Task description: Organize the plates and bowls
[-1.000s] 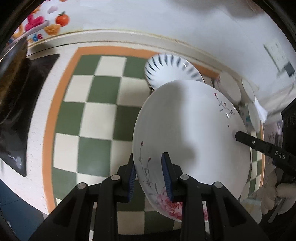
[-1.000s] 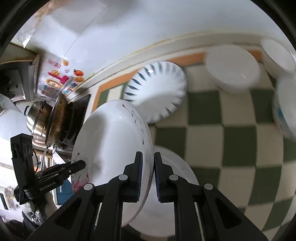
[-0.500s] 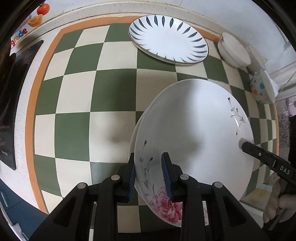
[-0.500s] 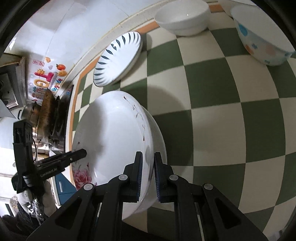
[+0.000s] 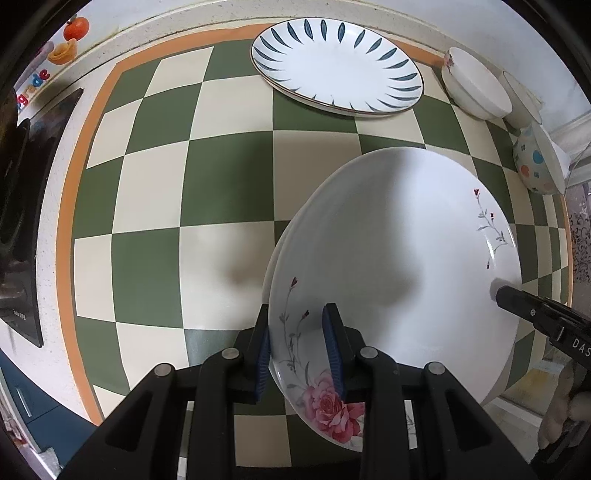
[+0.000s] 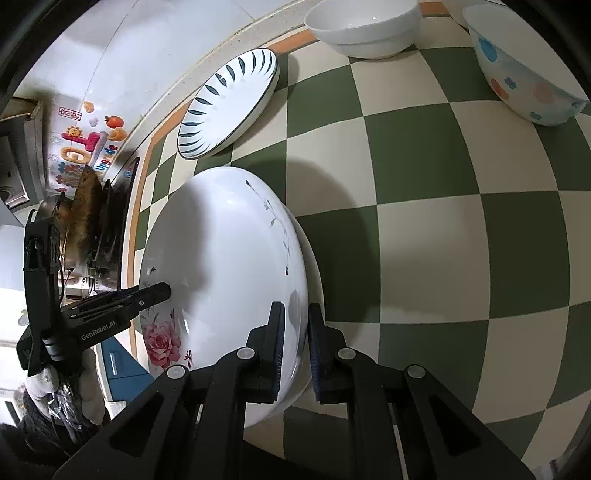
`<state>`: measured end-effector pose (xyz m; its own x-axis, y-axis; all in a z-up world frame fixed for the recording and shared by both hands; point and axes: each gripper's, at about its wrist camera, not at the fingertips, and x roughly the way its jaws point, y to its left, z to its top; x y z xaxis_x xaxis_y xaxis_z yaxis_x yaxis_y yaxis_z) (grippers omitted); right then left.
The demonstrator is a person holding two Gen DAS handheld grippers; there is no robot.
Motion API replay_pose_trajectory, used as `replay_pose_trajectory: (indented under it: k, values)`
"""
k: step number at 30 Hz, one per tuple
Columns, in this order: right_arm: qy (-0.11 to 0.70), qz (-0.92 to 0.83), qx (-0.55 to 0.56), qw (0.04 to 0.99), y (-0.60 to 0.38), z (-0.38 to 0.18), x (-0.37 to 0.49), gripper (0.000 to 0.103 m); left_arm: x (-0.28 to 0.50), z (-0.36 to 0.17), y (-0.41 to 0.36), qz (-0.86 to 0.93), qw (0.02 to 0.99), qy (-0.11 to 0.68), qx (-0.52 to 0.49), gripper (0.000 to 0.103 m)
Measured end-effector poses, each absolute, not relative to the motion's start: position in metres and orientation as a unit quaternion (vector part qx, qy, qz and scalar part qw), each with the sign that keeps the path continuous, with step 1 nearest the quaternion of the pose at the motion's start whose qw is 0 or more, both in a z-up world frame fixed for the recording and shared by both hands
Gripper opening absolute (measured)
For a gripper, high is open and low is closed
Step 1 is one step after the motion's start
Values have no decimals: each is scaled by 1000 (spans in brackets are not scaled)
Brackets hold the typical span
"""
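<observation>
A large white rose-patterned plate [image 5: 391,258] is held at opposite rims by both grippers, just above or resting on a second white plate whose rim [image 5: 275,251] shows under its left side. My left gripper [image 5: 297,343] is shut on its near rim by the rose. My right gripper [image 6: 295,341] is shut on the plate [image 6: 221,258] at the other rim; the lower plate's edge [image 6: 314,266] peeks out there. A white plate with blue leaf marks [image 5: 336,70] lies at the back, also in the right wrist view [image 6: 229,103].
A green and cream checked mat [image 5: 155,192] covers the counter. White bowls [image 5: 476,88] and a dotted bowl [image 5: 537,162] stand at the back right; they also show in the right wrist view [image 6: 365,26] [image 6: 524,70]. A black cooktop [image 5: 22,221] with pans [image 6: 81,221] is at the left.
Both grippers have lowered the rose plate from a raised tilt down toward the counter, onto or just above the second plate. The striped plate at the back is now fully uncovered.
</observation>
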<state>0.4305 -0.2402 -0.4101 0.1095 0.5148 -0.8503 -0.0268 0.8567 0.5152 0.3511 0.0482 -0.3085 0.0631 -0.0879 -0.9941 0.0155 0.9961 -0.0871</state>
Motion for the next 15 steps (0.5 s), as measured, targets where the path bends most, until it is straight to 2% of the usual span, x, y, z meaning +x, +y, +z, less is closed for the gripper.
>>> replay_pose_trajectory:
  k: [12,15]
  values:
    - [647,181,212,710,-246,-409,430,14,360,-309,30,-40,715,698,19,25]
    - [662,169,189,705,-242,-407,432,19,363,-303,32,-42,714,698,16,25]
